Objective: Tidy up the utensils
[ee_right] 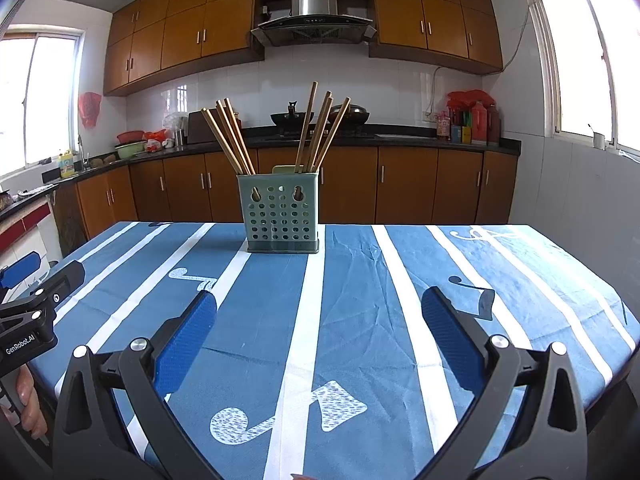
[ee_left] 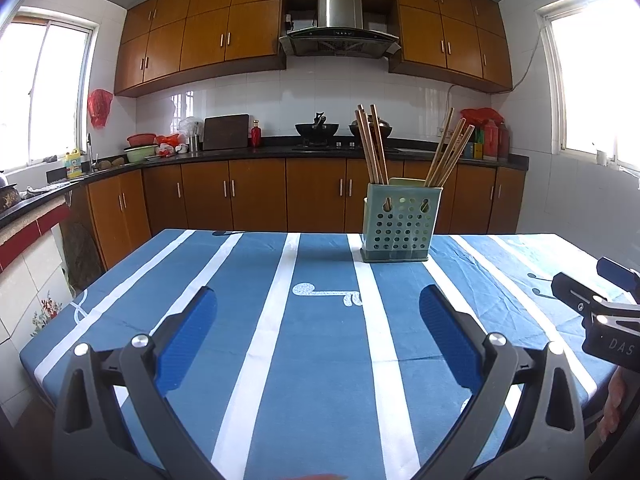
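While both claws gape, only right view shows holder (ee_right: 282, 216) centered.

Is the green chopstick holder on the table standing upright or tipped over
Upright. The perforated green plastic holder sits flat on its base on the blue striped tablecloth, wooden chopsticks fanning out of its top.

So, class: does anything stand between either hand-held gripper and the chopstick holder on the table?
Nothing visible does. Only bare striped tablecloth lies between the open right hand-held gripper and the chopstick holder. The same holds for the open left hand-held gripper; the chopsticks already stand in the holder.
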Available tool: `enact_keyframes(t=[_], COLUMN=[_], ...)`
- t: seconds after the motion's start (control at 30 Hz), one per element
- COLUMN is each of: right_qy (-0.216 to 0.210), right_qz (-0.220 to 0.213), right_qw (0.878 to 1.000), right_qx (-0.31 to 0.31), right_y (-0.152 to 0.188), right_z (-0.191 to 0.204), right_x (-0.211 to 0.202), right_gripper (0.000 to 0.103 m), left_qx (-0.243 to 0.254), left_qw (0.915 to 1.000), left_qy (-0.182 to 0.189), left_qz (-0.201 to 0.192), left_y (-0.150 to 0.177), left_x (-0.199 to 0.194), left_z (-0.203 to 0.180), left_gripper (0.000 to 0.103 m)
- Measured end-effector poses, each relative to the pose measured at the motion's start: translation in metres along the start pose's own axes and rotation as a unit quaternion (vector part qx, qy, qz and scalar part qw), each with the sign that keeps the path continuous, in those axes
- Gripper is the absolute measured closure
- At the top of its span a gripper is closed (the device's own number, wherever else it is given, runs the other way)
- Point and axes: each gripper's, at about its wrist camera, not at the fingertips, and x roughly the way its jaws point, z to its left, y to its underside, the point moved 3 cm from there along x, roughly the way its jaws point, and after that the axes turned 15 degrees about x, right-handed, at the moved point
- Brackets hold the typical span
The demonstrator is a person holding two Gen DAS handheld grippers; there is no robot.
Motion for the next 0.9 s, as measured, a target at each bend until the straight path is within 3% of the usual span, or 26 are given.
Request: enact_keyframes(t=[0.9], right_qy=[0.000], right_qz=[0.001], right_qw=[1.000], right_qx=[0.001], right_y=[-0.0006], right_z=[-0.0011], right_x=[0.0000], right_gripper=[0.002], left_qx=[-0.001], left_qw=[1.0000], left_qy=[0.004], left_qz=[0.002], left_y=[0.0004], left_x=[0.0020], left_z=[-0.0019], left_gripper=[0.004])
